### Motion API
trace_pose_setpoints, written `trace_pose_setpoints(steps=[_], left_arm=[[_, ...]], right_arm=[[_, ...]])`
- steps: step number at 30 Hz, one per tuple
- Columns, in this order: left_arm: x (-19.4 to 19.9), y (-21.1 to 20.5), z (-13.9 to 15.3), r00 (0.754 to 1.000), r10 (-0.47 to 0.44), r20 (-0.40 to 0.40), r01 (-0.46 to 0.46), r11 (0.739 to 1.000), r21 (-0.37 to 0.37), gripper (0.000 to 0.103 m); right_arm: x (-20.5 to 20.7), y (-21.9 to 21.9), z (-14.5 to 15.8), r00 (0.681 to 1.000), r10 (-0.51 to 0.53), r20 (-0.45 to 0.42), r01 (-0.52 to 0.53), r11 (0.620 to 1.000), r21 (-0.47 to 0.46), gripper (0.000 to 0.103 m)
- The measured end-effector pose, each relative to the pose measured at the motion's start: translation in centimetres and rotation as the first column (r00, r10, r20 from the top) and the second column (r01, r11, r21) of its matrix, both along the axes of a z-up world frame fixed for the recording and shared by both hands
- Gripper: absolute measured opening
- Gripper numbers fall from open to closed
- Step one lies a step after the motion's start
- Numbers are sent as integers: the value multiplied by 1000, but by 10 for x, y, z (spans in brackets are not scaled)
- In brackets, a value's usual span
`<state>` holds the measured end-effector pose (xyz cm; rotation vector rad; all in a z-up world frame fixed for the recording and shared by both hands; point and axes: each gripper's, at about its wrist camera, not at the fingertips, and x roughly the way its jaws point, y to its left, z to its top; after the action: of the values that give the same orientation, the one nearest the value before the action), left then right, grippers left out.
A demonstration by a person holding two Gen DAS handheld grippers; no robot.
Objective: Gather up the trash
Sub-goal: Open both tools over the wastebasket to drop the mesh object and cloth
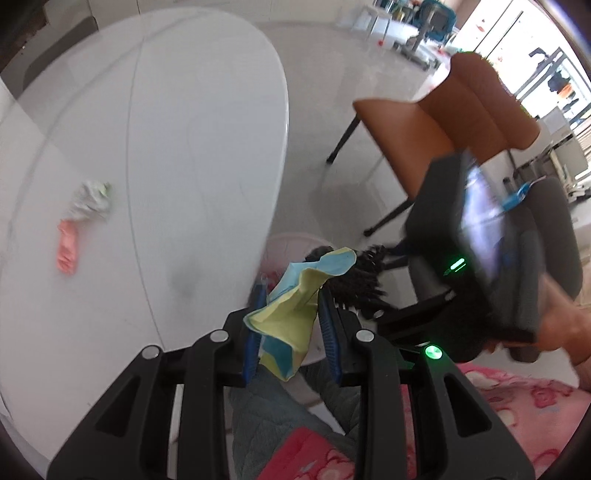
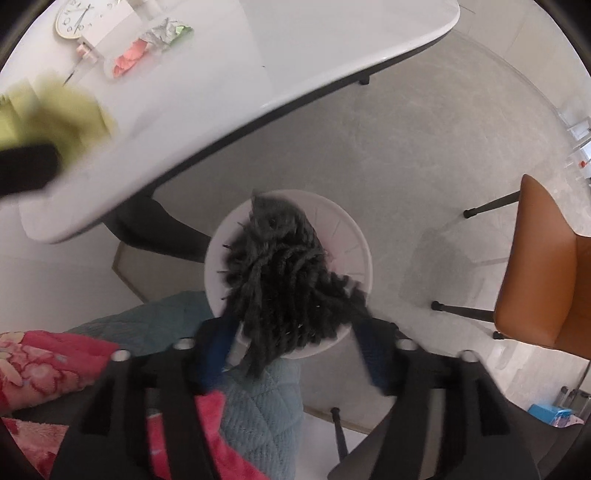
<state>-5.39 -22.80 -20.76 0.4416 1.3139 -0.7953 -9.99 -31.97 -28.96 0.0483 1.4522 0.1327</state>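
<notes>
Pale floor tiles surround a white bin beside the white counter. Above it the right hand-held gripper stands open, a dark yarn bundle loose between its fingers. Left hand-held gripper pinches a yellow-blue paper scrap. Far left on the counter lies a pink-and-white wrapper.

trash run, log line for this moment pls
left gripper: shut on paper scrap | right gripper: open, dark yarn bundle over white bin

One white table, one bin, one orange chair, one clock, two claws.
</notes>
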Motion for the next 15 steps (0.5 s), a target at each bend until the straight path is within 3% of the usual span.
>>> trace_pose_setpoints(steps=[6,11,12,14,15], left_arm=[[-4,-4,-23,999,-2,-32,4,999,45,28],[-7,-12,-39,998,-31,-56,35,996,78,31],[-8,-16,-42,997,-42,-71,48,995,84,34],[-12,-23,-48,995,-62,-72,69,992,102,66],[-15,-25,-49,996,-74,-57,80,991,111,74]], right_arm=[[-5,-26,12,998,-57,24,56,997,52,77],[-6,-42,33,994,-93,60,91,995,38,77],[-7,-47,38,992,-104,72,102,994,36,77],[-8,-57,47,988,-125,90,123,992,35,77],[-9,-62,52,985,-141,100,138,990,33,77]])
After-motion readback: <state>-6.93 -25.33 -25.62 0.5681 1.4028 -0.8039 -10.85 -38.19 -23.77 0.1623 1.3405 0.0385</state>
